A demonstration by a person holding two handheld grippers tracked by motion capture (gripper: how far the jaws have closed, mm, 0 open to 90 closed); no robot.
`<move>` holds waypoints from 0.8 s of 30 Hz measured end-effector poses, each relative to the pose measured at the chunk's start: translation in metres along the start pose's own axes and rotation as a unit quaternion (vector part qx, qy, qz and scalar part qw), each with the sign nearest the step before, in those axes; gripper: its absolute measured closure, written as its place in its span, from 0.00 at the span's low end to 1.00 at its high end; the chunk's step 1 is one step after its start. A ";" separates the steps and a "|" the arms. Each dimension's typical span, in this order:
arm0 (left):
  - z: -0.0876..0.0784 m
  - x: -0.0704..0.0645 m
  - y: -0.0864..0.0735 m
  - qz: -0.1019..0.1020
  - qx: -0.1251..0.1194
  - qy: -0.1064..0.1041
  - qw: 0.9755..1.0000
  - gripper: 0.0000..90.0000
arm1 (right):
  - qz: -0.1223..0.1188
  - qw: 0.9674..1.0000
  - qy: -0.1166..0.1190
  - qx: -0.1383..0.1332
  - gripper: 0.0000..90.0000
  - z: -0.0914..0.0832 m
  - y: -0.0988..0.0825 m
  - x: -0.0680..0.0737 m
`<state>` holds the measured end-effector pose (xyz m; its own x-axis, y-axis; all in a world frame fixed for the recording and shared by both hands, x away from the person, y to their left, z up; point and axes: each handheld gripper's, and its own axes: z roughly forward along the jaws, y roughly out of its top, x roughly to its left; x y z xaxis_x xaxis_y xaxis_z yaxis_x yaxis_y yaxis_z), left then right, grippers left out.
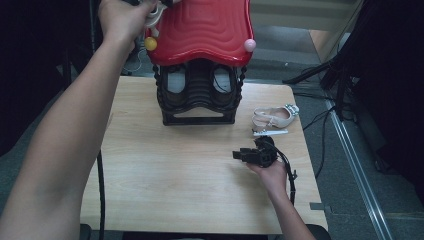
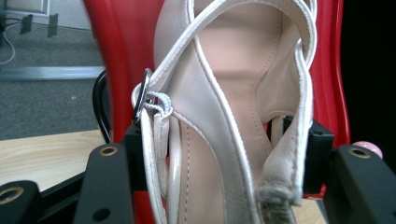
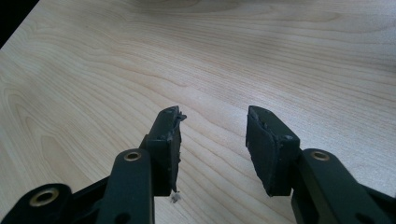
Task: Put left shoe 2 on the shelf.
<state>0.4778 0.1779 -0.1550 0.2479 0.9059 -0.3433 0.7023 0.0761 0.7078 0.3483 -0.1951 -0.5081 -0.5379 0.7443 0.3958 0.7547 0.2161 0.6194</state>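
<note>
A person at a pale wooden table [image 1: 165, 170] lifts a cream strappy sandal [image 2: 219, 116] with the left gripper [image 2: 219, 154], its two black jaws clamped on the shoe's heel end, one pad against the buckle side and the other against the back of the heel. In the left gripper view the sandal stands up between the jaws, its silver buckle [image 2: 141, 95] at the left, with the red top [image 2: 112, 56] of a shoe rack right behind it. From the high view the left hand [image 1: 122, 17] is raised at the upper left corner of that rack [image 1: 200, 95], a black frame under a wavy red lid, just beside a yellow knob [image 1: 150, 43]; a pink knob [image 1: 249, 45] sits at the lid's opposite corner. The matching second sandal [image 1: 274, 116] lies on the table to the right of the rack, with a thin white strip [image 1: 270, 132] just in front of it. The right gripper [image 3: 212, 140] rests low over the bare tabletop near that second sandal, its jaws spread apart with nothing between them.
</note>
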 end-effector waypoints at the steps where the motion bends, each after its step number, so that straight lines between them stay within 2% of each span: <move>1: 0.004 -0.003 0.001 0.001 0.005 0.003 1.000 0.45 | 0.000 1.000 0.000 0.000 0.63 0.000 0.000 0.000; 3: 0.009 -0.007 0.001 0.003 0.005 0.010 1.000 0.45 | 0.000 1.000 0.001 0.000 0.63 0.000 0.000 0.000; 5: 0.016 -0.011 0.000 0.002 0.006 0.004 1.000 0.45 | -0.001 1.000 0.003 0.000 0.63 0.000 0.000 0.000; 7: 0.022 -0.015 -0.003 0.006 0.010 0.003 1.000 0.45 | -0.001 1.000 0.004 0.002 0.63 0.001 0.000 0.001; 12: 0.033 -0.019 -0.008 0.002 0.011 0.006 1.000 0.44 | -0.002 1.000 0.002 0.000 0.63 0.000 0.000 0.001; 15: 0.038 -0.021 -0.011 0.010 0.026 0.006 1.000 0.42 | -0.001 1.000 0.002 0.001 0.63 -0.001 0.000 0.001; 16: 0.039 -0.022 -0.011 0.008 0.024 0.006 1.000 0.41 | -0.003 1.000 0.001 0.001 0.63 -0.001 0.000 0.001; 18: 0.040 -0.024 -0.012 0.016 0.027 0.007 0.999 0.40 | -0.003 1.000 0.001 0.001 0.63 -0.001 0.000 0.001; 21: 0.040 -0.025 -0.013 0.027 0.034 0.000 0.999 0.36 | -0.002 1.000 0.001 0.001 0.63 0.000 0.000 0.001; 24: 0.039 -0.024 -0.013 0.022 0.038 -0.017 0.999 0.31 | -0.003 1.000 0.000 0.002 0.63 0.000 0.000 0.002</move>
<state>0.4891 0.1386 -0.1799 0.3010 0.8929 -0.3349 0.7389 0.0036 0.6738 0.3475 -0.1937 -0.5078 -0.5424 0.7429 0.3923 0.7529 0.2227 0.6193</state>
